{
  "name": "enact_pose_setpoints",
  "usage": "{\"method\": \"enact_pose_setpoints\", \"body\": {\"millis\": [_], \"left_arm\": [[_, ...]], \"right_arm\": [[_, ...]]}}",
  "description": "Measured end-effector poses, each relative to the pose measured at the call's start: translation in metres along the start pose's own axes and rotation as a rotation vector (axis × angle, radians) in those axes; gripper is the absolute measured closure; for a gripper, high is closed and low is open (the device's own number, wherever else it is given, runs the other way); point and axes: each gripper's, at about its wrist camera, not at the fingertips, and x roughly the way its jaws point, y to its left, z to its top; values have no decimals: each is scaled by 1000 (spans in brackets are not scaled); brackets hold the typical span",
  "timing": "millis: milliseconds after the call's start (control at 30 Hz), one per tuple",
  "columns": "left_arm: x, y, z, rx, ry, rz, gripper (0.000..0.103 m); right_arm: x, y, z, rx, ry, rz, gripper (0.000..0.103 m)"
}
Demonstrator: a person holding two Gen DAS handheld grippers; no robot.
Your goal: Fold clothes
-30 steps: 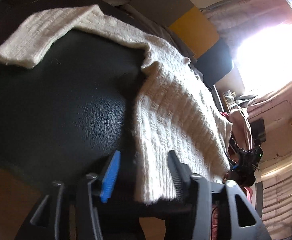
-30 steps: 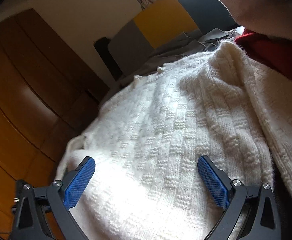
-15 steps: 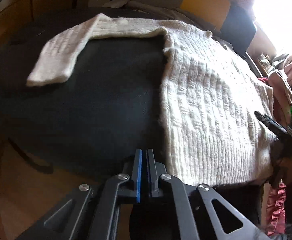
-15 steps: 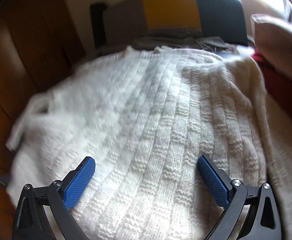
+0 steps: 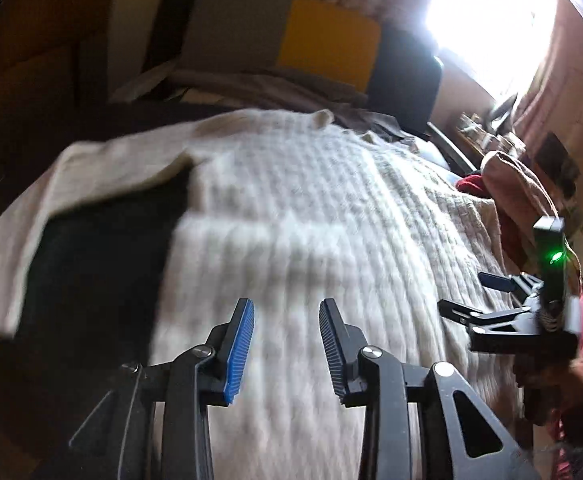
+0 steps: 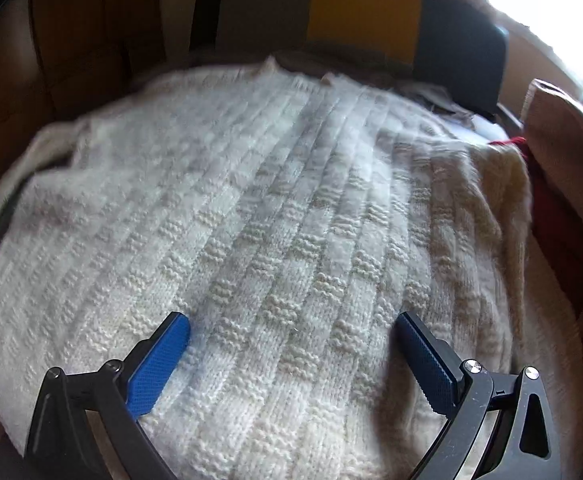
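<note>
A cream knitted sweater [image 5: 311,220] lies spread flat on a dark surface [image 5: 91,272], front or back side up, with its neck end far from the cameras. One sleeve [image 5: 51,200] goes out to the left and bends down over the dark surface.

The left gripper [image 5: 286,344] is above the lower part of the sweater. Its two fingers stand a little apart, with a moderate gap, and nothing is between them. The blue pad [image 5: 240,350] of the left finger is clearly visible.

The right gripper [image 6: 291,360] is also over the lower part of the sweater, nearer to its right side. Its fingers are spread wide and they hold nothing; the knitted fabric shows between them. In the left wrist view this gripper appears at the right edge, with a small green light [image 5: 555,257] on it.

Behind the sweater there is a cushion [image 5: 283,40] with grey, yellow and dark parts. A red cloth [image 6: 551,220] lies just beside the right side of the sweater.
</note>
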Motion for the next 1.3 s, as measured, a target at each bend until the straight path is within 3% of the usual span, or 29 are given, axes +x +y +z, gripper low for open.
{"method": "enact_pose_setpoints", "body": {"millis": [67, 167, 233, 367, 500, 700, 867, 933, 1000, 1200, 1300], "left_arm": [[24, 2, 17, 2, 11, 12, 68], [47, 19, 19, -25, 31, 44, 68], [63, 31, 19, -52, 38, 55, 68], [73, 47, 29, -64, 16, 42, 68], [80, 54, 38, -63, 20, 43, 68], [64, 57, 28, -94, -9, 56, 68], [-6, 83, -1, -78, -151, 282, 61], [-25, 101, -11, -48, -167, 398, 56], [-29, 123, -16, -9, -122, 499, 53], [0, 144, -21, 126, 30, 551, 51], [7, 139, -23, 190, 14, 594, 47]], "right_arm": [[-3, 2, 11, -4, 5, 15, 0], [-11, -1, 36, 27, -93, 30, 0], [4, -2, 48, 10, -76, 5, 0], [50, -11, 56, 65, 24, -30, 0], [56, -8, 65, 112, -13, -66, 0], [54, -9, 63, 132, -64, -37, 0], [54, -6, 65, 134, -68, -37, 0], [53, -4, 65, 136, -69, -35, 0], [53, -5, 63, 137, -71, -32, 0], [56, -12, 59, 136, -72, -28, 0], [56, -12, 59, 137, -71, -28, 0]]}}
